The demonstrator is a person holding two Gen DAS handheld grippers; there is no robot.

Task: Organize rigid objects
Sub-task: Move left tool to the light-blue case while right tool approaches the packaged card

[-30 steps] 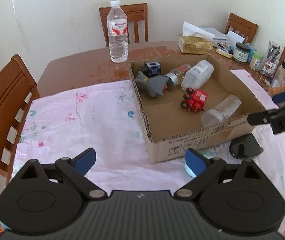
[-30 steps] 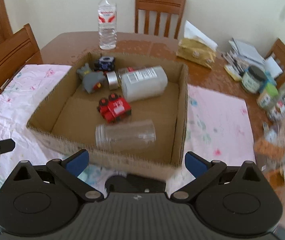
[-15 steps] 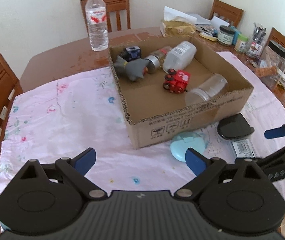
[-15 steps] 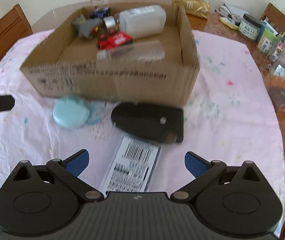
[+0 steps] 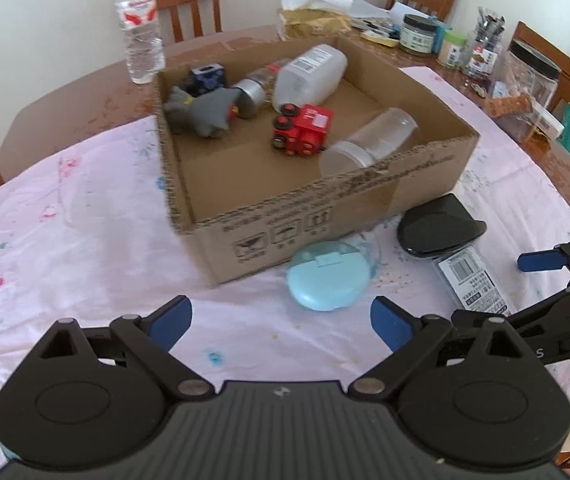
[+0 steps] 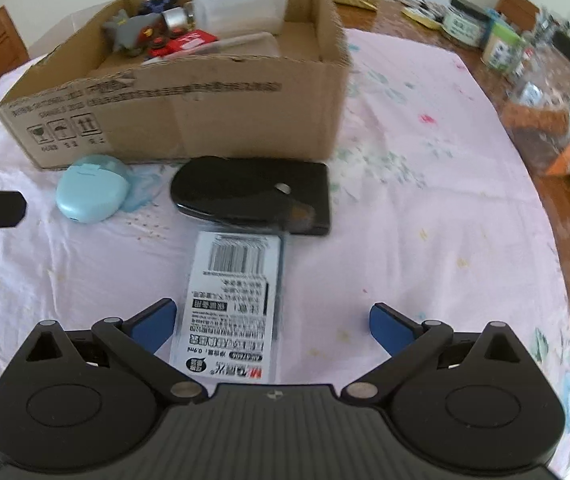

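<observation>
Both grippers, left [image 5: 281,322] and right [image 6: 273,322], have dipped, fingers spread.

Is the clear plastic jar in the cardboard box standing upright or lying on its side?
On its side. The clear jar lies lengthwise on the cardboard box floor beside the red toy truck.

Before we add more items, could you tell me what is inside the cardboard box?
The box holds a red toy truck, grey toy, clear jar, white bottle, metal-capped jar and dark cube. Anything beneath them is hidden.
</observation>
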